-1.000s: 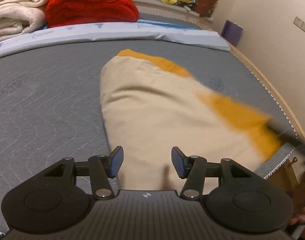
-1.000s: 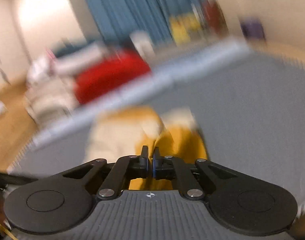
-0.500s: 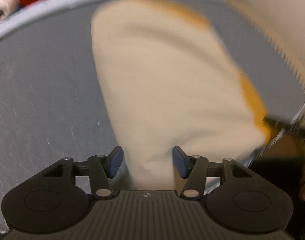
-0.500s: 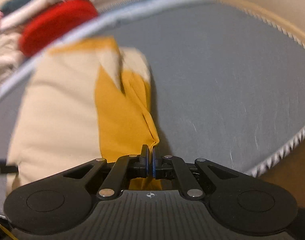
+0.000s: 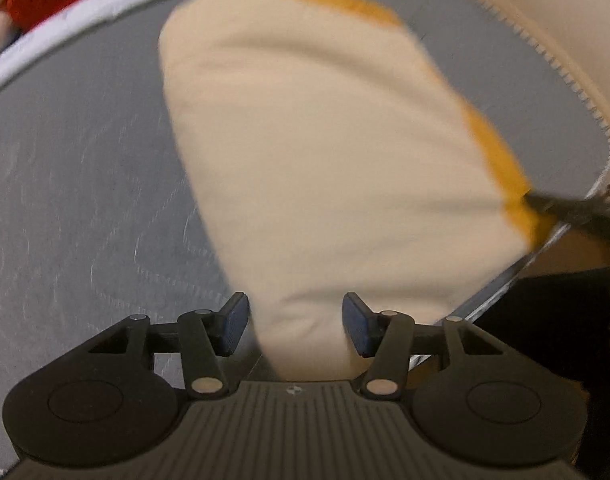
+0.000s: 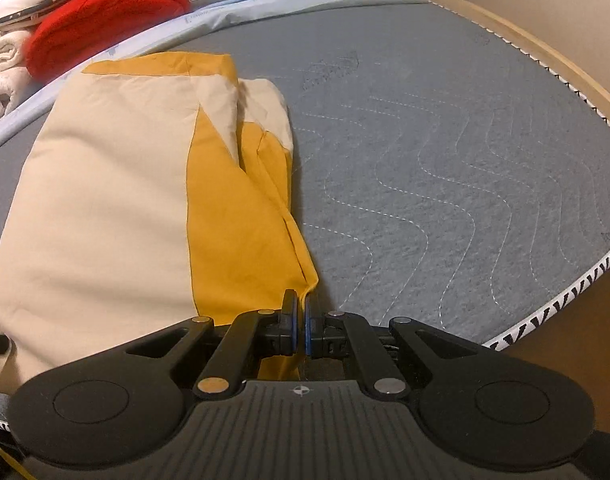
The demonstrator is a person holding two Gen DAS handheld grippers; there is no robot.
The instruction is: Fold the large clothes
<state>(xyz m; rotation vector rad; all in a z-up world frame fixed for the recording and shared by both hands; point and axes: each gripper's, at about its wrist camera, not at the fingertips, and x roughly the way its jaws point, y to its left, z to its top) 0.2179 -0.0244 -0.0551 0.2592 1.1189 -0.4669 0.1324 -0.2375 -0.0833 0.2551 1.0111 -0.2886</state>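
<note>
Jaws of the right gripper (image 6: 301, 322) pinch the garment's (image 6: 105, 208) yellow corner; the left gripper's (image 5: 295, 326) are closing around its cream edge.

Both cameras ride low behind their own fingers, tilted steeply down at the grey quilted mattress (image 6: 445, 168) from its near edge. The left wrist view sits close over the near left end of the beige and yellow cloth (image 5: 325, 152), which fills most of its picture; it faces the far side, and the right gripper (image 5: 545, 204) shows at its right edge. The right wrist view stands at the cloth's near right corner, facing the far side with bare mattress to its right. Both take in the cloth, the pale blue sheet (image 6: 265, 4) and the red blanket (image 6: 105, 12) at the far left.
</note>
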